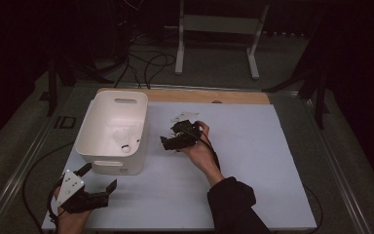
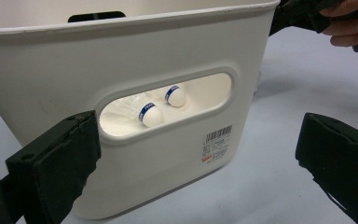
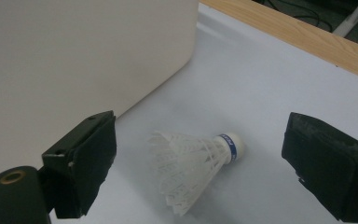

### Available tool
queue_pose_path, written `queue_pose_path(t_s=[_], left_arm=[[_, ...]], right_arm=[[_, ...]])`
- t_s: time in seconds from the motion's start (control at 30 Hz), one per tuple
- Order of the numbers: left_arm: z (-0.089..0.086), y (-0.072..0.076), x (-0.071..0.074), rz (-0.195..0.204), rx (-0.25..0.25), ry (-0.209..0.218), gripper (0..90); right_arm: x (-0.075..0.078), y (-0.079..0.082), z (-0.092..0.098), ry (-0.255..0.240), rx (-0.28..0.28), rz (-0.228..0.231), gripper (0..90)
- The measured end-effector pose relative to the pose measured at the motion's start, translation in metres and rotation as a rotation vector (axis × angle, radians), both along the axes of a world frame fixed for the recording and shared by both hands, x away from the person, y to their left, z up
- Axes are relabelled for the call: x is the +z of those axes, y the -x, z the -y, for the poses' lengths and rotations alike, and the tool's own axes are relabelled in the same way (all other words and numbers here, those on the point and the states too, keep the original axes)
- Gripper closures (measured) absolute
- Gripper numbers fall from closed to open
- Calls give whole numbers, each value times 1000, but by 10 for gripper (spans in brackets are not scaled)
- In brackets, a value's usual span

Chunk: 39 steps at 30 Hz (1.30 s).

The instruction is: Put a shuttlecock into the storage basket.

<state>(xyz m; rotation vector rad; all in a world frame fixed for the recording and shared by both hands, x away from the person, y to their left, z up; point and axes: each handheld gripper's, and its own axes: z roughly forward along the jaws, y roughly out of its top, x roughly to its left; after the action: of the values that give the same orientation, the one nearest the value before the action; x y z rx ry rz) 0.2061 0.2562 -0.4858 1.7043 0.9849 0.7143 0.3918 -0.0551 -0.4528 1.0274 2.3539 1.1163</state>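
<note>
I kept my right gripper (image 3: 200, 158) spread, a shuttlecock (image 3: 193, 161) lying between its jaws. My left gripper (image 2: 191, 163), also spread, faced the white bin (image 2: 135, 60), two shuttlecocks (image 2: 150, 115) inside.

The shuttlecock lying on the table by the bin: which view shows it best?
The right gripper view: the shuttlecock lies on its side between that gripper's open jaws, feathers and blue-banded cork clear. In the high view the right gripper covers its spot. The left gripper view shows two other shuttlecocks through the bin's handle slot.

Barcode sticker (image 2: 218, 142) with illegibly small print on the white bin (image 2: 121, 60); unreadable lettering on the shuttlecocks' blue bands (image 2: 142, 113).
</note>
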Motion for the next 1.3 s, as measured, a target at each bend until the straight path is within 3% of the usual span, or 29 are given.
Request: queue_pose_path(t_s=[0.9,1.3], left_arm=[[0,0,0,1,2,3,8],[0,0,0,1,1,3,8]], right_arm=[[-14,-6,-1,31,-7,-26,118],[-21,-6,-4,76,-2,-30,131]])
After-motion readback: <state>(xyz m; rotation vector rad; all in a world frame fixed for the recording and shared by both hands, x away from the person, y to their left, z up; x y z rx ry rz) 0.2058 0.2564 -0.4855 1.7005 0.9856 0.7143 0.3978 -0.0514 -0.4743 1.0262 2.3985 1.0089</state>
